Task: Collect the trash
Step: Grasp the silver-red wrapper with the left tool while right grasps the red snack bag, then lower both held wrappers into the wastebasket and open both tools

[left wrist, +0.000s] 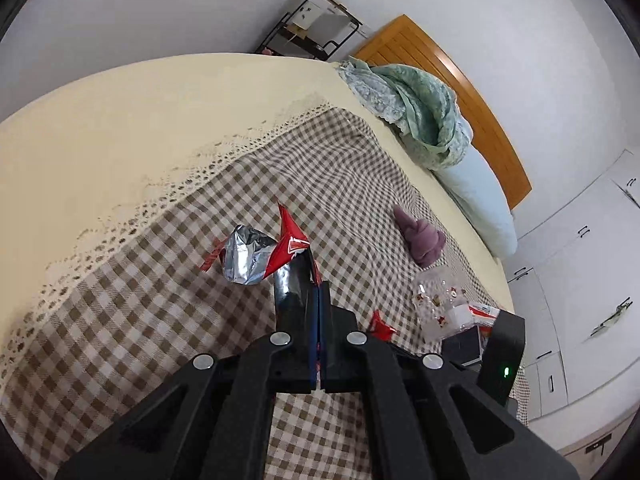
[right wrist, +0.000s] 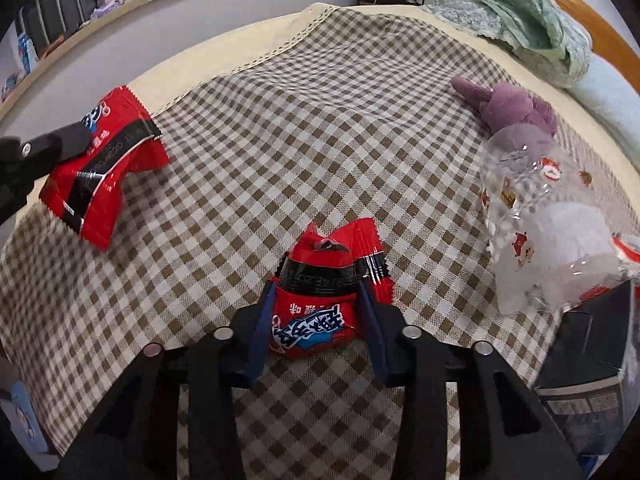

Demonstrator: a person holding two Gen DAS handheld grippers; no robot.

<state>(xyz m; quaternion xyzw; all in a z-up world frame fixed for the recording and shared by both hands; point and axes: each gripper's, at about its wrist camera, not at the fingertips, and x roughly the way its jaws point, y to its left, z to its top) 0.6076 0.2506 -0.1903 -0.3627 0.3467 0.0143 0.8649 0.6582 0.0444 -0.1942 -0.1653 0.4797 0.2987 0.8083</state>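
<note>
A torn red snack wrapper (left wrist: 288, 246) with a silver inside hangs above the checked cloth (left wrist: 160, 300), and my left gripper (left wrist: 318, 285) is shut on its dark edge. The right wrist view shows the same wrapper (right wrist: 100, 168) at the far left, pinched by the left gripper (right wrist: 74, 138). A second red snack bag (right wrist: 316, 304) lies on the cloth (right wrist: 320, 120) near the front. My right gripper (right wrist: 315, 286) points down over it, and both blue pads press its crumpled sides. In the left wrist view only a red corner of this bag (left wrist: 380, 325) shows.
A clear printed plastic bag (right wrist: 532, 216) with white paper inside sits to the right, beside a black box (right wrist: 588, 360). A purple plush toy (right wrist: 516, 112) lies behind it. A green blanket (right wrist: 532, 20) and a pale pillow (left wrist: 476, 200) lie by the wooden headboard (left wrist: 460, 80).
</note>
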